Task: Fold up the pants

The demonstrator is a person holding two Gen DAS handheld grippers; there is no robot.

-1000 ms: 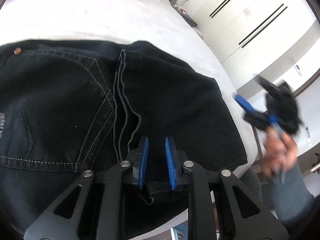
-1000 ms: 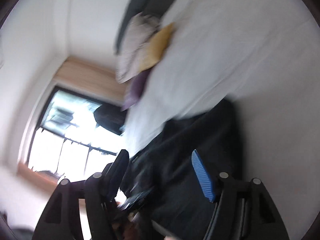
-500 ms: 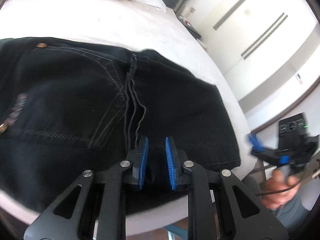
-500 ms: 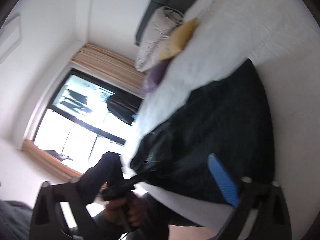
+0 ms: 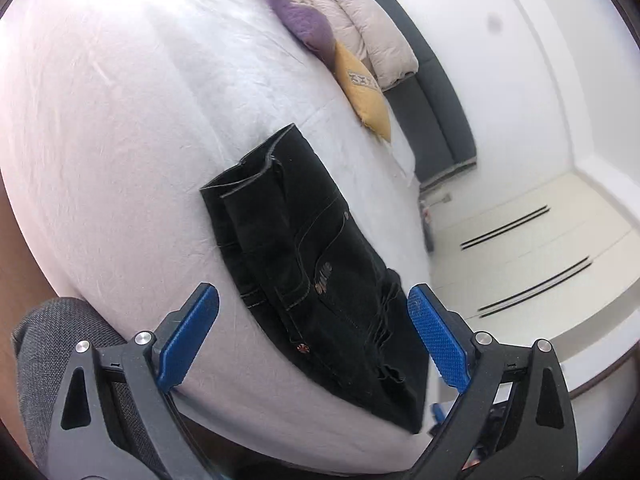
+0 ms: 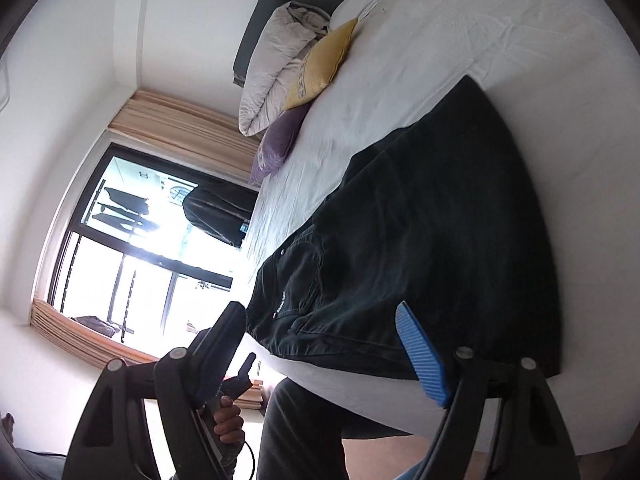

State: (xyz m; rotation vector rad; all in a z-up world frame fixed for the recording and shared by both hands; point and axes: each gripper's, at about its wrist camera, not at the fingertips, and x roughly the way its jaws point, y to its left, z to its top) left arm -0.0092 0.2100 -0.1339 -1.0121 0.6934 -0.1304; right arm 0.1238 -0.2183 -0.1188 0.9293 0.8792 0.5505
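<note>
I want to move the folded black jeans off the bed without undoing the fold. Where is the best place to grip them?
Probably the near end of the black jeans, which lies at the edge of the bed. Come from that edge, where all layers stack, so one pinch catches the whole thickness.

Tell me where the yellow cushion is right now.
The yellow cushion lies at the head of the bed, between the purple cushion and the black pants, leaning against the folded pale duvet.
</note>
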